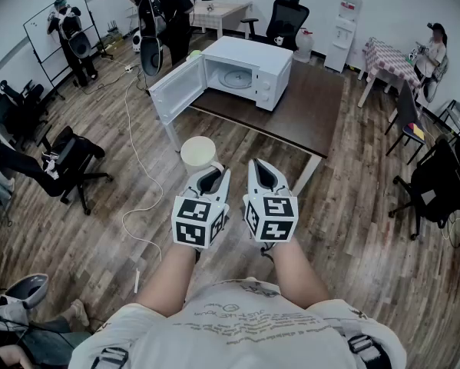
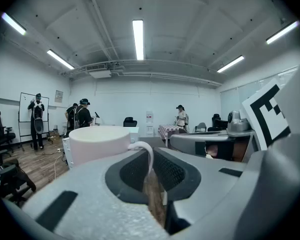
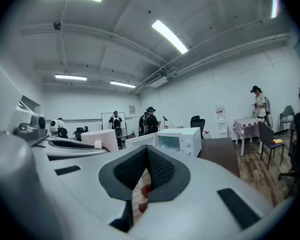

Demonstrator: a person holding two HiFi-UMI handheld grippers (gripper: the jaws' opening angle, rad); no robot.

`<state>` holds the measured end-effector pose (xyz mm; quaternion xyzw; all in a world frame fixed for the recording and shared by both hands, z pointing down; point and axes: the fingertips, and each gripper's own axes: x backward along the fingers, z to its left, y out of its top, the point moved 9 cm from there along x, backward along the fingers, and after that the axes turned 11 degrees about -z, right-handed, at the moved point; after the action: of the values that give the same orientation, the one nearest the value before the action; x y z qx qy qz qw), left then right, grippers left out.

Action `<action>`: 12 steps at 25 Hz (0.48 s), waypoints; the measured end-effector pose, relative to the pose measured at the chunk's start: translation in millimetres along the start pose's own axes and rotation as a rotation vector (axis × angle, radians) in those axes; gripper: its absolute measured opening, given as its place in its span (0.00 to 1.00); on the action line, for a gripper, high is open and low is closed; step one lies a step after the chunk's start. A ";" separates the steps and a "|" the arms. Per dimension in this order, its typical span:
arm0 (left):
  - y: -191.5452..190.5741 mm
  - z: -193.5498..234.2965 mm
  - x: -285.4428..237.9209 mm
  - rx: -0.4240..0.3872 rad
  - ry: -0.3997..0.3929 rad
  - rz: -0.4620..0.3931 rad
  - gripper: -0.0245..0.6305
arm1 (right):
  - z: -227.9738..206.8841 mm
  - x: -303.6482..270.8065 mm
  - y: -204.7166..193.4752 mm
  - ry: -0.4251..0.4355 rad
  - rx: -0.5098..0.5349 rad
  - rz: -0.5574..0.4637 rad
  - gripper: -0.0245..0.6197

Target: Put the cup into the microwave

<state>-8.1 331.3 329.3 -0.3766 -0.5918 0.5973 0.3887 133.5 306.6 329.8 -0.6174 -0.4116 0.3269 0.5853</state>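
Observation:
A cream cup (image 1: pixel 198 153) hangs over the wood floor, in front of the dark table (image 1: pixel 310 110). My left gripper (image 1: pixel 209 180) is shut on its thin handle (image 2: pixel 145 156), and the cup body (image 2: pixel 97 143) sits just left of the jaws. My right gripper (image 1: pixel 264 174) is beside it, shut with nothing between its jaws (image 3: pixel 145 171). The white microwave (image 1: pixel 249 69) stands on the table's far left part with its door (image 1: pixel 176 89) swung open to the left and its cavity showing. In the right gripper view the microwave (image 3: pixel 180 141) and the cup (image 3: pixel 99 138) are both ahead.
Black office chairs (image 1: pixel 64 164) stand to the left and a white cable (image 1: pixel 137 167) runs over the floor. Several people stand near a whiteboard (image 1: pixel 61 21) at the back. A checked table (image 1: pixel 391 56) and chairs (image 1: pixel 433 187) are at the right.

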 end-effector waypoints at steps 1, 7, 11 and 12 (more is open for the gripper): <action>-1.6 -1.3 -3.1 0.000 0.003 0.001 0.10 | -3.5 -0.1 -0.9 0.002 0.001 -0.004 0.06; -4.9 -6.5 -23.2 0.011 0.027 -0.001 0.10 | -24.7 -3.8 1.3 0.023 -0.022 -0.044 0.06; -4.7 -13.4 -37.2 0.012 0.052 -0.018 0.10 | -41.3 -9.2 3.7 0.044 -0.006 -0.042 0.06; -5.2 -15.1 -39.8 0.012 0.058 -0.023 0.10 | -45.0 -10.0 3.5 0.049 -0.004 -0.041 0.06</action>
<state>22.2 301.3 333.9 -0.3848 -0.5808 0.5852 0.4149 169.4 277.3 330.1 -0.6176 -0.4106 0.2989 0.6006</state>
